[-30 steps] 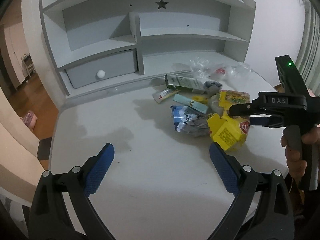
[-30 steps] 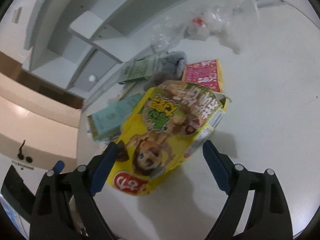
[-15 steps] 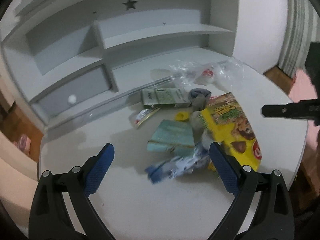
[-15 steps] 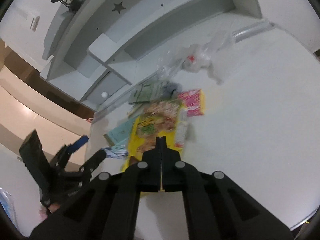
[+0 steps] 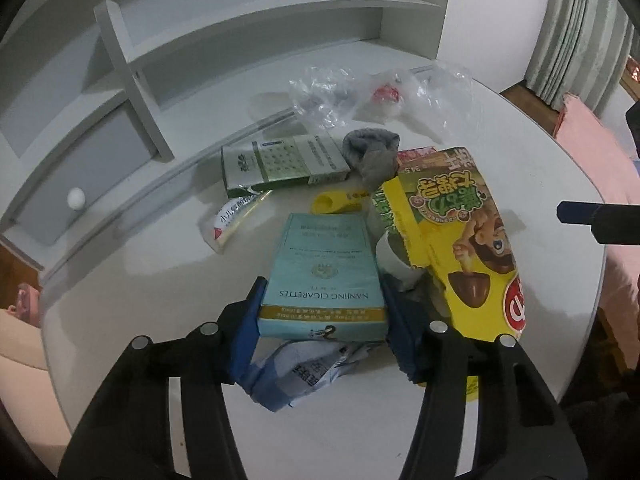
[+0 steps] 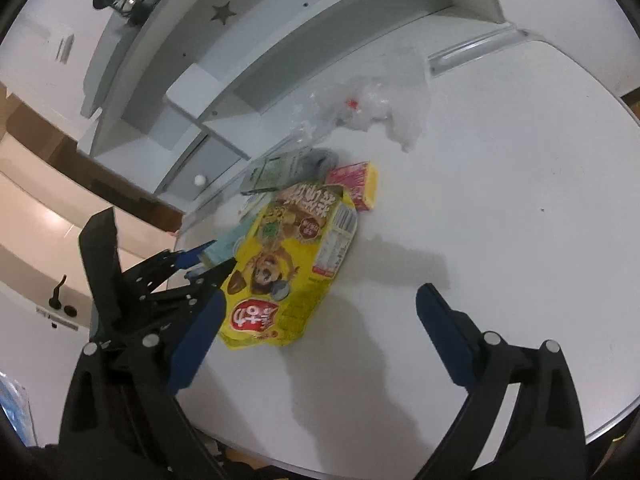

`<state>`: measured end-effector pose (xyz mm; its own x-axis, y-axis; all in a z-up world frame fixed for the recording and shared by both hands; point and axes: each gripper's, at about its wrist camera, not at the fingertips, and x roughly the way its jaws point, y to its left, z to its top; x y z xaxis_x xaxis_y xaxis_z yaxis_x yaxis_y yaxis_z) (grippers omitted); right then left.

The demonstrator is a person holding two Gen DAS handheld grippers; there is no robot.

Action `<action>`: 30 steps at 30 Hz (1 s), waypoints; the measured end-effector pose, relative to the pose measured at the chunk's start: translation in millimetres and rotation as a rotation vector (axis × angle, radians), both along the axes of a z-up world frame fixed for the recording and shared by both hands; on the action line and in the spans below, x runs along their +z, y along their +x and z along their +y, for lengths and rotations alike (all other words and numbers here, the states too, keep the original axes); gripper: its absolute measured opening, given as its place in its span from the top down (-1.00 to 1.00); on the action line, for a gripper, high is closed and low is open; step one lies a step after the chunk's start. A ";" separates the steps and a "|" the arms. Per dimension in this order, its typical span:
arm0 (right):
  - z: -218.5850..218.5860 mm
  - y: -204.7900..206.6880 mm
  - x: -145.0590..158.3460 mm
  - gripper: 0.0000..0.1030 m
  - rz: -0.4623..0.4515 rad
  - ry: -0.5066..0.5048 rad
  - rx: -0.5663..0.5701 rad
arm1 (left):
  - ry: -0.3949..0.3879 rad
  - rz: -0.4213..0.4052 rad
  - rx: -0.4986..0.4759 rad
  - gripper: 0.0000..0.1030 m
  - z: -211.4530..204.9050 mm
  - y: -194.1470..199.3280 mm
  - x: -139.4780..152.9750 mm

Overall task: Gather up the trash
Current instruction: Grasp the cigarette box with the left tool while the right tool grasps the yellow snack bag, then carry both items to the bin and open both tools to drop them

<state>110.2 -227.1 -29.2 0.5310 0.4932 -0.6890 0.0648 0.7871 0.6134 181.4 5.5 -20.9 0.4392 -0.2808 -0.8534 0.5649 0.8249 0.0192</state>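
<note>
A pile of trash lies on the white desk (image 5: 140, 280). My left gripper (image 5: 322, 320) is shut on a teal cigarette carton (image 5: 322, 276), its blue pads (image 5: 246, 328) pressing both sides. A crumpled blue wrapper (image 5: 304, 372) lies under it. A yellow snack bag (image 5: 452, 240) lies to the right, a green box (image 5: 280, 160) and grey sock (image 5: 372, 152) behind. My right gripper (image 6: 316, 332) is open and empty above the desk, near the yellow snack bag (image 6: 288, 264). The left gripper (image 6: 192, 264) also shows in the right wrist view.
Clear plastic bags (image 5: 380, 92) lie at the back of the desk. A grey shelf unit (image 5: 132, 72) with a drawer (image 5: 60, 184) stands behind. A pink packet (image 6: 354, 182) lies beyond the bag. The desk's right half (image 6: 500, 200) is bare.
My left gripper moved forward and closed on the teal carton. My right gripper opened from shut and drew back a little from the pile.
</note>
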 end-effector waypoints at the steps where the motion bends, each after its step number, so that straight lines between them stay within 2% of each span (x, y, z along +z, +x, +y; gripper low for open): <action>1: 2.5 2.9 -0.8 -0.81 0.007 0.003 0.007 | -0.003 -0.008 0.004 -0.06 0.8 -1.0 1.6; 7: 23.2 26.8 -12.4 -0.81 0.073 0.030 0.023 | -0.060 -0.082 0.050 -0.06 17.8 -13.3 29.5; 10: 39.4 43.2 -24.3 -0.81 0.124 0.028 0.041 | -0.082 -0.137 0.095 -0.06 31.6 -22.8 45.8; 13: 51.7 55.1 -38.6 -0.81 0.170 0.044 0.051 | -0.110 -0.158 0.129 -0.06 42.4 -30.2 54.4; 14: 53.5 56.8 -42.6 -0.74 0.180 0.054 0.052 | -0.117 -0.160 0.136 -0.06 45.2 -32.1 55.8; 15: 55.3 57.5 -45.6 -0.47 0.177 0.085 0.059 | -0.122 -0.164 0.143 -0.06 47.6 -35.1 56.9; 16: 55.1 56.5 -45.4 -0.38 0.177 0.099 0.056 | -0.125 -0.166 0.144 -0.06 49.5 -37.1 57.6; 18: 51.1 51.3 -40.2 0.04 0.160 0.112 0.048 | -0.131 -0.173 0.147 -0.06 52.0 -41.0 59.9; 20: 44.0 43.7 -34.6 0.19 0.138 0.125 0.038 | -0.138 -0.181 0.145 -0.06 52.2 -44.3 62.3; 27: -6.0 4.6 -8.8 0.29 0.040 0.193 -0.026 | -0.150 -0.212 0.095 -0.06 17.7 -47.9 69.8; 30: -48.1 -29.6 4.1 0.29 -0.018 0.196 -0.098 | -0.171 -0.213 0.036 -0.06 -11.3 -51.3 71.1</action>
<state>80.5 -275.2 -25.1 0.5948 0.5618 -0.5750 0.1226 0.6435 0.7556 130.2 -5.8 50.2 0.6158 -0.3942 -0.6822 0.5334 0.8459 -0.0073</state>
